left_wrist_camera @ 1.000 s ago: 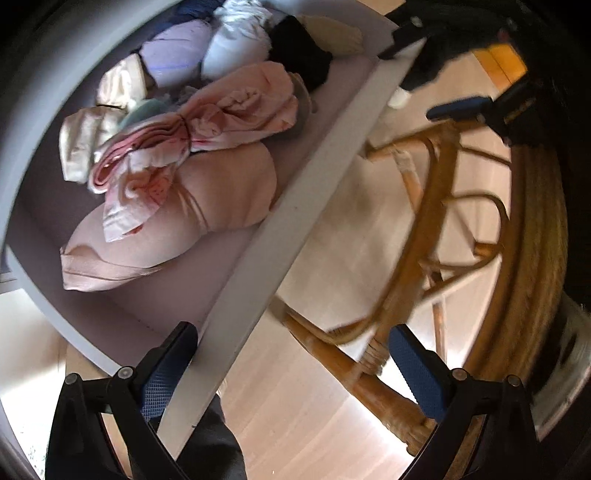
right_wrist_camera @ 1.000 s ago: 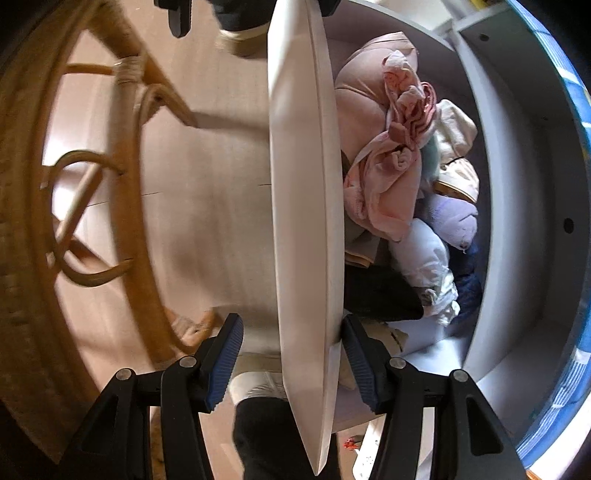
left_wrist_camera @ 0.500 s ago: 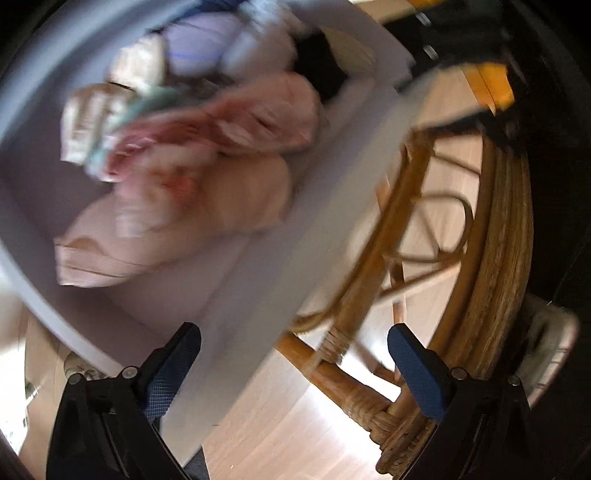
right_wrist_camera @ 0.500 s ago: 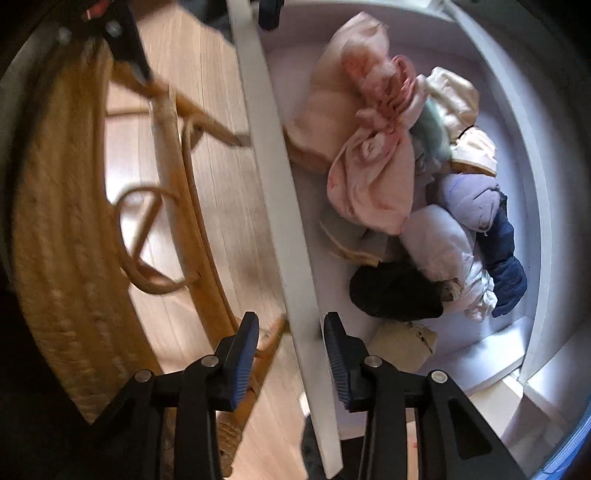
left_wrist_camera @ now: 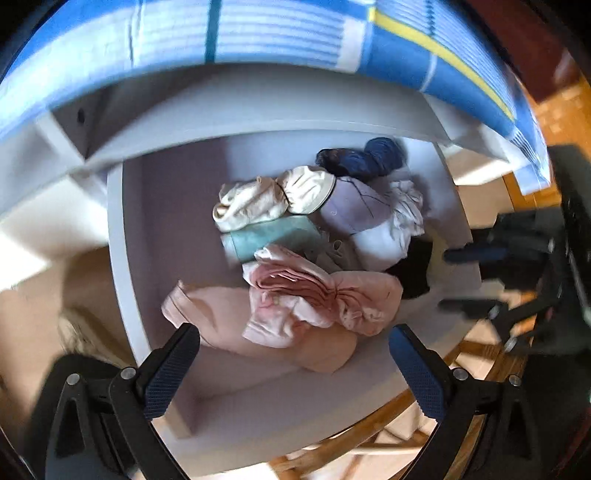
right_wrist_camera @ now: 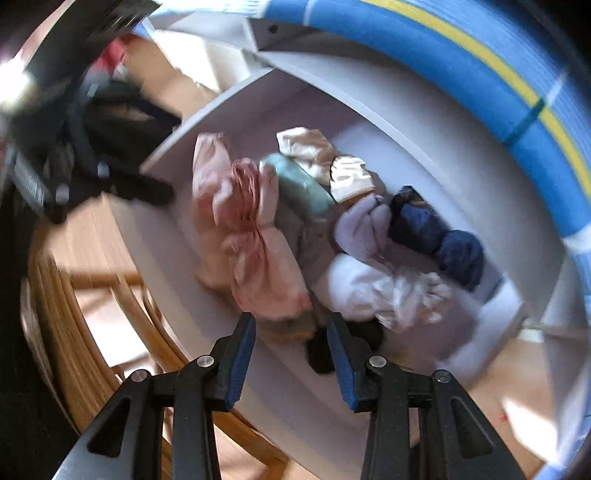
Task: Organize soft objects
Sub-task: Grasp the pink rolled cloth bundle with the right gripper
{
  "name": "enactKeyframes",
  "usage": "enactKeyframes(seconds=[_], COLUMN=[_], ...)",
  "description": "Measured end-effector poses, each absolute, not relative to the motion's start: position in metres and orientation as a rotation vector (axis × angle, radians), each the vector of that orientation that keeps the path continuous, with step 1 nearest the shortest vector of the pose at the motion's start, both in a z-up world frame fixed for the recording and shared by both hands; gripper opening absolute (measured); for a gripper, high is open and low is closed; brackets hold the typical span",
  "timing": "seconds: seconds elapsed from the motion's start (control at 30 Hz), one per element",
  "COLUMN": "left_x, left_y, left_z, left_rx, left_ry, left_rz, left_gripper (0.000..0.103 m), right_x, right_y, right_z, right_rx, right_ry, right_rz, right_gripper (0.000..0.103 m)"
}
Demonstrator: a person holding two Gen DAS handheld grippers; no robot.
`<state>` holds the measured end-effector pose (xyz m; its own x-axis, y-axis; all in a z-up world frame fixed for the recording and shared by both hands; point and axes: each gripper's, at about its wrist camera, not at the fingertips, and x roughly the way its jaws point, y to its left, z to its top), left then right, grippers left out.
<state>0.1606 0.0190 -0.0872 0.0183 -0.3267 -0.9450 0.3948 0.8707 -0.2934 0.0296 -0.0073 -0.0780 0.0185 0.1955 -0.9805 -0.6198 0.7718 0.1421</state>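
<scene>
Both views have swung off the white drawer's front edge and now look almost straight down into the drawer (left_wrist_camera: 122,258), which stands pulled out from under the blue striped bed cover (left_wrist_camera: 258,33). A second ago each hand-held gripper sat at that front panel, the right one astride it; that hold is gone, so the drawer looks opened and the sorting can begin.

Left to right in the left wrist view: bare drawer floor fills the 9 o'clock side. The cream bundle (left_wrist_camera: 255,203) lies at about 11 o'clock of the pile, with a teal folded piece (left_wrist_camera: 273,236) just below it, and a flat peach garment (left_wrist_camera: 221,317) is at 7 o'clock. The pink knotted bundle (left_wrist_camera: 317,299) rests on top of it at the centre. Toward 1 o'clock sit a lilac bundle (left_wrist_camera: 358,206) and a white one (left_wrist_camera: 384,243), with a navy bundle (left_wrist_camera: 362,158) at 12 o'clock against the back wall, and a black item (left_wrist_camera: 417,269) at 3 o'clock.

The left hand-held gripper (left_wrist_camera: 293,363) hangs over the peach garment with its jaws spread wide and nothing between them. The right hand-held gripper (right_wrist_camera: 291,354) is narrow and easing apart again, empty, poised above the near edge of the pile by the black item (right_wrist_camera: 321,350).

The clothes are still heaped loosely on the right half; judging by that, none has yet been arranged.
</scene>
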Motion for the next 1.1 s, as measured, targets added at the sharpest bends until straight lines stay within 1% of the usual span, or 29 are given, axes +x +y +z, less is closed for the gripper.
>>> enactKeyframes(seconds=[0.07, 0.13, 0.23, 0.37, 0.53, 0.77, 0.93, 1.1], left_x=[0.15, 0.132, 0.126, 0.132, 0.14, 0.128, 0.112, 0.096], left_y=[0.015, 0.005, 0.005, 0.02, 0.032, 0.034, 0.033, 0.056], left_z=[-0.097, -0.114, -0.124, -0.139, -0.152, -0.169, -0.171, -0.159], left_rx=[0.078, 0.118, 0.201, 0.197, 0.231, 0.173, 0.152, 0.101], left_ry=[1.469, 1.489, 1.521, 1.575, 1.622, 1.74, 1.753, 1.684], left_rz=[-0.526, -0.519, -0.478, -0.356, -0.271, -0.291, -0.311, -0.265], left_gripper=[0.103, 0.103, 0.103, 0.103, 0.103, 0.103, 0.103, 0.103], right_x=[0.034, 0.039, 0.043, 0.059, 0.071, 0.083, 0.088, 0.087], right_y=[-0.001, 0.01, 0.032, 0.049, 0.059, 0.07, 0.071, 0.065], right_z=[-0.086, -0.098, -0.106, -0.114, -0.138, -0.168, -0.178, -0.18], right_rx=[-0.325, -0.356, -0.36, -0.345, -0.3, -0.317, -0.239, -0.207], right_ry=[1.443, 1.464, 1.453, 1.441, 1.499, 1.582, 1.621, 1.609], right_rz=[0.647, 0.625, 0.664, 0.691, 0.7, 0.684, 0.659, 0.622], right_gripper=[0.04, 0.04, 0.04, 0.04, 0.04, 0.04, 0.04, 0.04])
